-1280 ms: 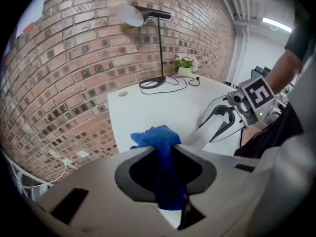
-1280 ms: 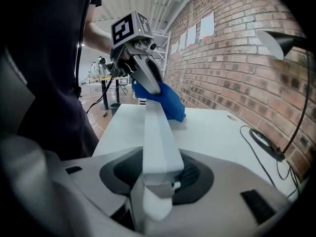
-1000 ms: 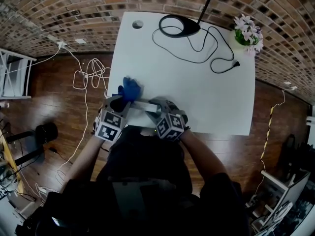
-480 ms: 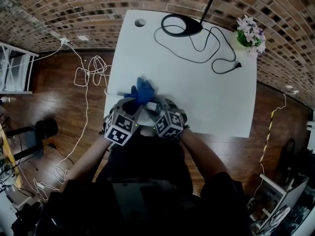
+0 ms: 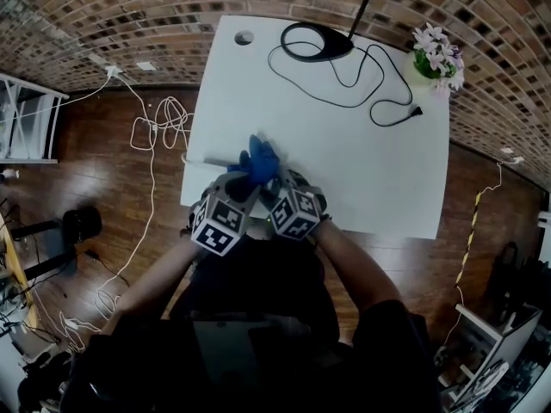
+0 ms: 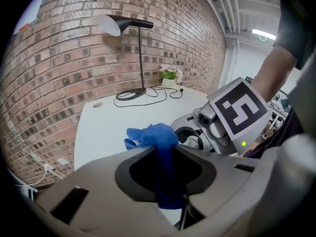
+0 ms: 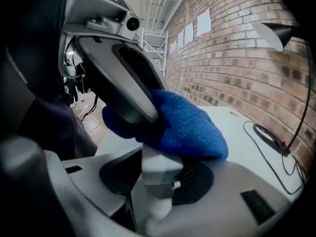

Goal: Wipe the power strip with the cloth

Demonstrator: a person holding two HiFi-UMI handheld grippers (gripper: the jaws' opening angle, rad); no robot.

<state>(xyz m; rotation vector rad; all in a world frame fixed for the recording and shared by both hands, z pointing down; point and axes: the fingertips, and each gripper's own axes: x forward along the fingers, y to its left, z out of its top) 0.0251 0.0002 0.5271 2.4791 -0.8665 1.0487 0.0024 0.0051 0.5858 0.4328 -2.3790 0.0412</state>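
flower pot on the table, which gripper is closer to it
Right. The right gripper is at the near edge of the table, diagonally across from the flower pot in the far right corner. The left gripper sits beside it, further left.

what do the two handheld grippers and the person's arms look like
Both the left gripper and right gripper are grey plastic with dark hollows behind the jaws. Each carries a cube of black-and-white square markers; the right shows a green light. The person wears a dark top, forearms bare.
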